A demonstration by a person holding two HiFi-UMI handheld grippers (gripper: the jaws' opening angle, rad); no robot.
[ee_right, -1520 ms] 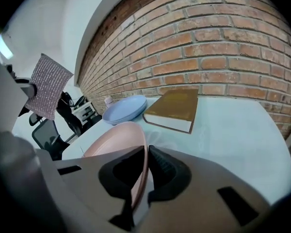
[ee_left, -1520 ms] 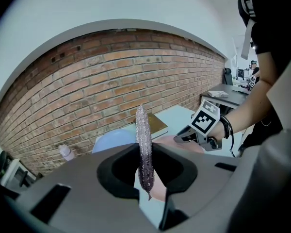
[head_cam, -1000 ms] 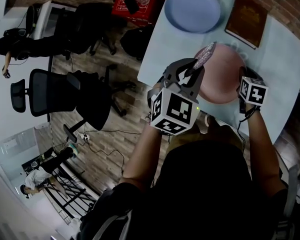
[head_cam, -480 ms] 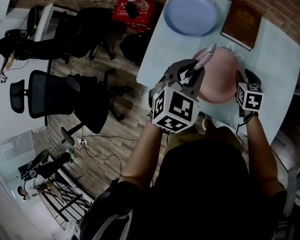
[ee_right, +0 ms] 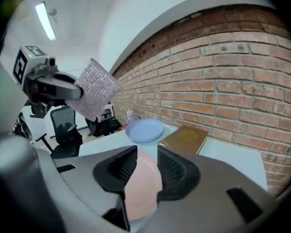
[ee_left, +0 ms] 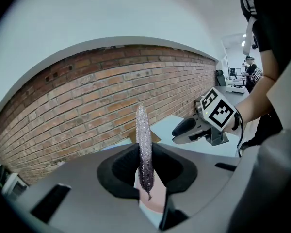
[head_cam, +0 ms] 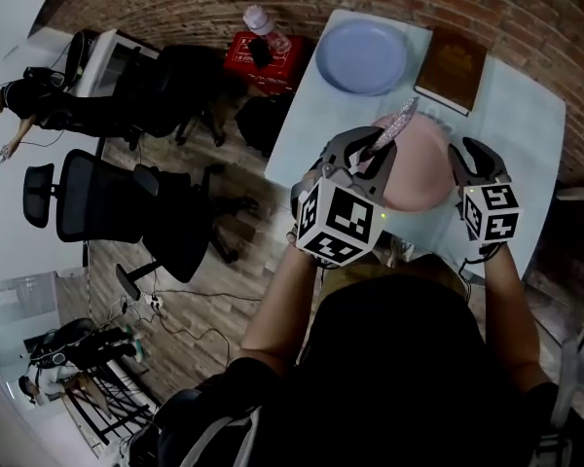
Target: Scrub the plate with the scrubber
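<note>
Left gripper [head_cam: 367,150]: clamped on glittery scrubber [head_cam: 399,122], over pink plate [head_cam: 419,175]. Right gripper [head_cam: 472,160]: jaws just opened wide, gripping nothing, above plate's right rim.

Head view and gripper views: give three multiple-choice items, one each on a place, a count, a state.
1. Where is the blue plate? A. beside the brown book B. on a chair C. on the floor
2. How many plates lie on the table? A. one B. two C. three
3. The left gripper is: A. open and empty B. shut on the scrubber C. shut on a bottle

1 A: both lie at the table's far end.
2 B: that blue one and a pink plate.
3 B: its jaws clamp the scrubber's edge.
</note>
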